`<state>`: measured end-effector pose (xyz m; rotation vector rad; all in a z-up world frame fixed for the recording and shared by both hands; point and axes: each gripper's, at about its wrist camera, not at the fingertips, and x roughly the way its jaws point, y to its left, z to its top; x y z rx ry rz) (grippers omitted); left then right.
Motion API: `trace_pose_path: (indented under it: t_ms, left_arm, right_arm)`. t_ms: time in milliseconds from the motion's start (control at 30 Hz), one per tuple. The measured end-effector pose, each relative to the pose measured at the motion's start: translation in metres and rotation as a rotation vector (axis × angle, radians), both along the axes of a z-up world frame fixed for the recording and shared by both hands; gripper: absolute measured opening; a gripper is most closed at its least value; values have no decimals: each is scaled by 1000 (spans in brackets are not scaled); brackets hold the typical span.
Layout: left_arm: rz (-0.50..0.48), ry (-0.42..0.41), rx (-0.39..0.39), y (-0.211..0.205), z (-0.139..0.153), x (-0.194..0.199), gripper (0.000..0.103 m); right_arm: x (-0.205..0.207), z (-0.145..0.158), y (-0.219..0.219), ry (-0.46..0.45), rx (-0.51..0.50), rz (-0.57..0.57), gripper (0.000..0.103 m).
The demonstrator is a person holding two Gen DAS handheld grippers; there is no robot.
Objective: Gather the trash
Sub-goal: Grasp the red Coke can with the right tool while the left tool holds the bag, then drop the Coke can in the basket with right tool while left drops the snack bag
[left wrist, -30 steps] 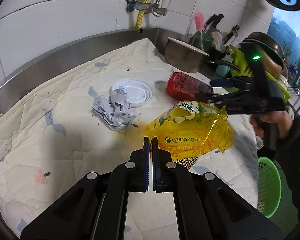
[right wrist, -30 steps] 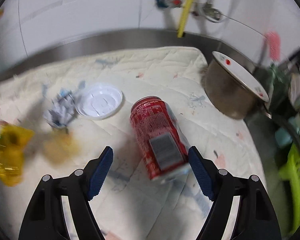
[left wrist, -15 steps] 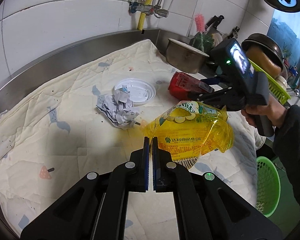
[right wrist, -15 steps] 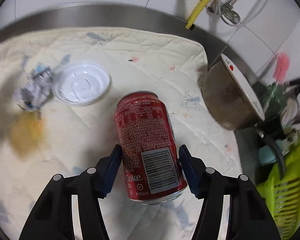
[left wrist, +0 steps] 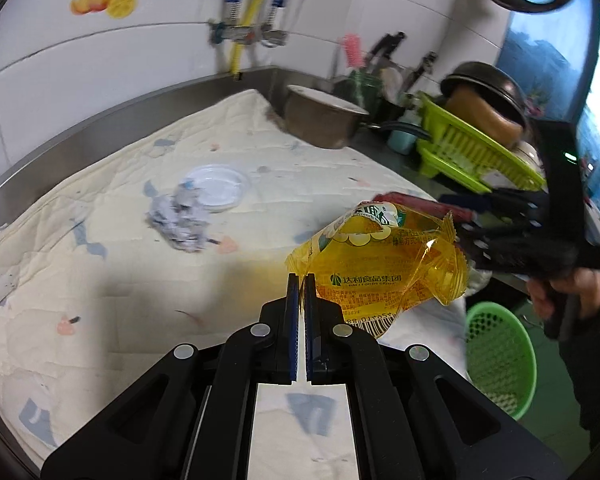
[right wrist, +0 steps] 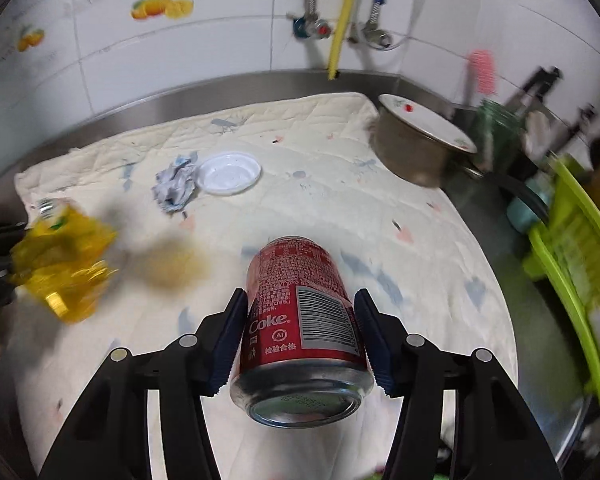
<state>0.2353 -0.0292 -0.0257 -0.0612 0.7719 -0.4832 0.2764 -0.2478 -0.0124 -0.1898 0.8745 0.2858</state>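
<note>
Now | left gripper pinching yellow wrapper | right gripper clamping red can | crumpled paper, white lid ahead are waiting

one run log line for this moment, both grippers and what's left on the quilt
left hand-held gripper: shut on yellow snack wrapper | right hand-held gripper: shut on red Coke can | left: crumpled paper, white plastic lid

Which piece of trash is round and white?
The plastic lid, lying flat on the quilted cloth beside the crumpled paper. The paper is greyish and scrunched, the wrapper is yellow, and the can is red.
</note>
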Motion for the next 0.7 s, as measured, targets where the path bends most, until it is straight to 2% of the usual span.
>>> trace_pose_path:
  t_ms: [167,267,333,433,633,700]
  left_arm:
    - [-87,-9,8,-34,5,-22,1]
    - [-158,-20,11,-62,9,-40,1]
    - [-202,-26,18,-81,10,-50,1]
    - [-265,-20,30,-112,7,-64,1]
    - [-364,2,59,-162,-3,-90,1]
    - [-393,16,66,-177,-7,-97,1]
  right_arm:
    - [-89,12,-43,-58,49,-111,53]
    - [-133,4,-76,-58,45,-194,53]
    - [-157,-9,-97,-42,14,-254,53]
    - [-191,-44,-134,28,-11,-362,53]
    - [-223,-101,-177,128,-35,-499,54]
    - [-230,-117,-189,159,-15,-528,54]
